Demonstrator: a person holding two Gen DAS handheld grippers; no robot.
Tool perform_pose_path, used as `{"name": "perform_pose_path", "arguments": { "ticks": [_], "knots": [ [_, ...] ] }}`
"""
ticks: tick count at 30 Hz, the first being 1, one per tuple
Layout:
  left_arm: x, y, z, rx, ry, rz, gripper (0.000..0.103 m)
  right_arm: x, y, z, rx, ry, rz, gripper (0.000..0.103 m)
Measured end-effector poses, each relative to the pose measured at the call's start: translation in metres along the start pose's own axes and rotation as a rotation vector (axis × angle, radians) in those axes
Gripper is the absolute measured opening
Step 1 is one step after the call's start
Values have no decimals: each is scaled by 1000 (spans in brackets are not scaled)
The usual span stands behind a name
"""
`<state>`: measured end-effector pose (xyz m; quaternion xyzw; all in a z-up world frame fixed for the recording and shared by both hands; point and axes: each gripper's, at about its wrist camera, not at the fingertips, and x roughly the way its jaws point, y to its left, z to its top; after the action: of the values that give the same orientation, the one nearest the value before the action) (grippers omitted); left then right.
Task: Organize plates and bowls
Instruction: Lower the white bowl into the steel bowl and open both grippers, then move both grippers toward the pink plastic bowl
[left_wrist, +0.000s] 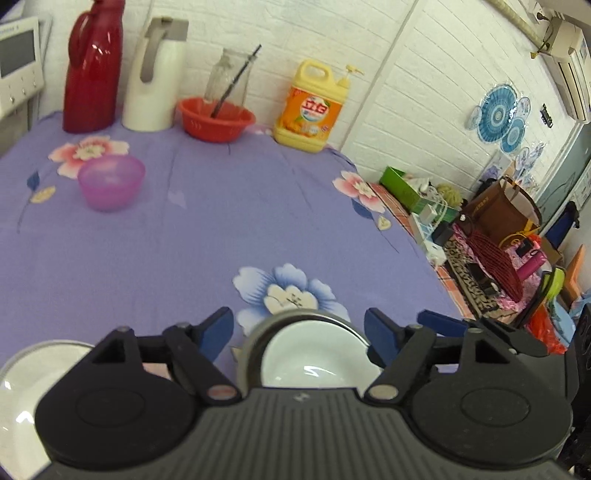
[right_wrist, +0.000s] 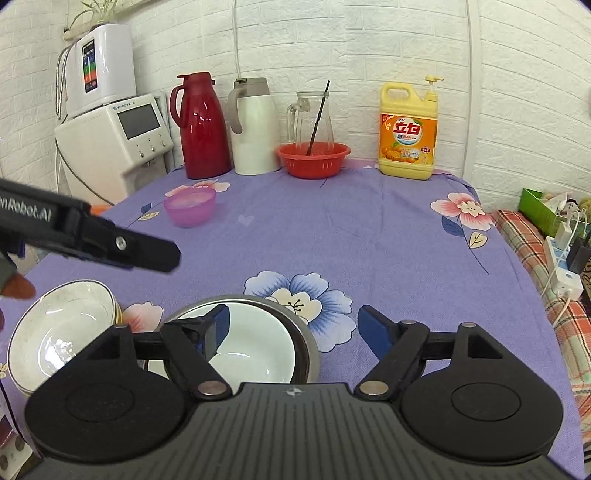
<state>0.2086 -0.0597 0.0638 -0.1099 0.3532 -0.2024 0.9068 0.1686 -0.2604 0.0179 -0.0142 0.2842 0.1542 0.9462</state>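
While both are spread wide and empty, my right hand-held gripper (right_wrist: 293, 325) hovers over the white bowl (right_wrist: 255, 347) nested in a steel basin (right_wrist: 308, 343); my left hand-held gripper (left_wrist: 299, 330) likewise. Stacked rimmed bowls (right_wrist: 62, 328) wait left, probably for nesting. Purple bowl (right_wrist: 190, 206) far off. Table (right_wrist: 369, 236): lilac floral cloth; white brick wall (right_wrist: 369, 48).

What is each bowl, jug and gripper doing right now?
left gripper: open, empty, above the nested bowls.
right gripper: open, empty.
white bowl: upright, nested in the metal bowl.
patterned bowls: stacked, upright.
purple bowl: upright, alone.
red basket: upright, stick inside.
red jug: standing, lid on.
white jug: standing, lid on.
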Motion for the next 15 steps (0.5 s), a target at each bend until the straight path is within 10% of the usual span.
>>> {"name": "perform_pose_path", "arguments": {
  "ticks": [15],
  "knots": [
    [-22,69,7,20,-82,155,92,48,40,18,-44,70,82,103]
  ]
}}
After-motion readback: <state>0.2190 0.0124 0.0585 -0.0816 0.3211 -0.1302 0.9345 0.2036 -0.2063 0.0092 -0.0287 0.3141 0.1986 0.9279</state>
